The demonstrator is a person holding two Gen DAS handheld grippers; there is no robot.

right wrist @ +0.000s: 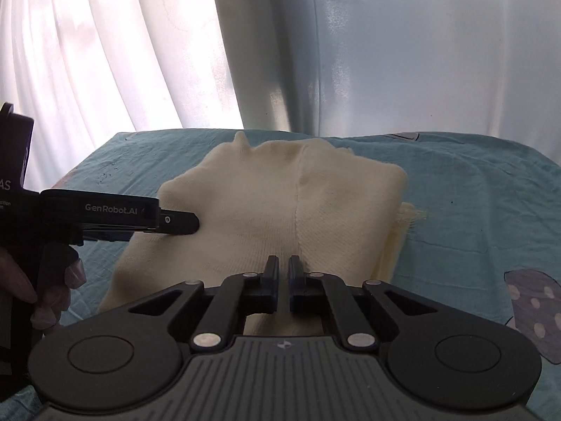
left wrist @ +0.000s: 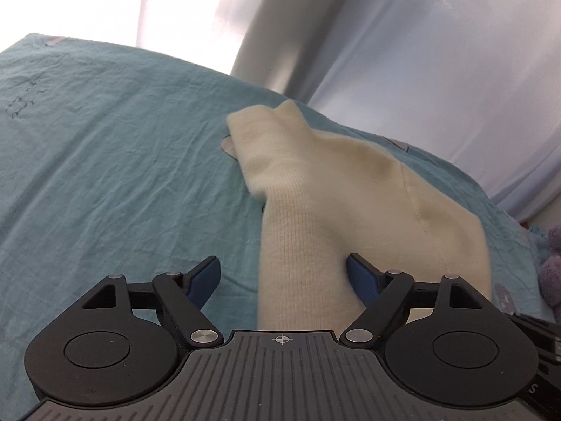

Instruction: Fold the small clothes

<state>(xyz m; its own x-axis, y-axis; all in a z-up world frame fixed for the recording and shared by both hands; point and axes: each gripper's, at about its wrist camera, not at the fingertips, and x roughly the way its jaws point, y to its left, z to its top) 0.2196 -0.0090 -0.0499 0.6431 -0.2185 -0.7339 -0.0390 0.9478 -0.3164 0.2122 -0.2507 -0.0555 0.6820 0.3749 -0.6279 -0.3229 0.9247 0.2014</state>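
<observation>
One cream knit garment (right wrist: 280, 203) lies on a bed covered by a teal sheet (right wrist: 473, 210), and it is partly folded, with a seam running down its middle. In the right wrist view it sits in the middle of the sheet, and a frayed bit of cream cloth (right wrist: 413, 215) sticks out at its 3 o'clock edge. The right gripper (right wrist: 284, 270) points at the near edge of the garment, at 6 o'clock from it. Its jaws are almost shut with only a thin gap, and I cannot tell if they pinch the cloth. The left gripper (right wrist: 178, 222) reaches in flat from 9 o'clock and its tip touches the left side of the garment. A person's hand (right wrist: 52, 287) in a thin glove holds its handle low at the left. White letters on its side read "GenRobot.AI". In the left wrist view the left gripper (left wrist: 284, 277) has its jaws spread wide, and a long part of the garment (left wrist: 333, 217) lies between the two blue pads (left wrist: 361, 273) with one pad touching the knit. There are two grippers, one garment and one sheet. The sheet has faint dark writing (left wrist: 24, 101) too small to read, and a grey patch with pale dots (right wrist: 529, 301) at 4 o'clock. Pale curtains (right wrist: 105, 52) hang behind the bed. A purple fuzzy thing (left wrist: 550, 273) peeks in at the far right of the left wrist view.
</observation>
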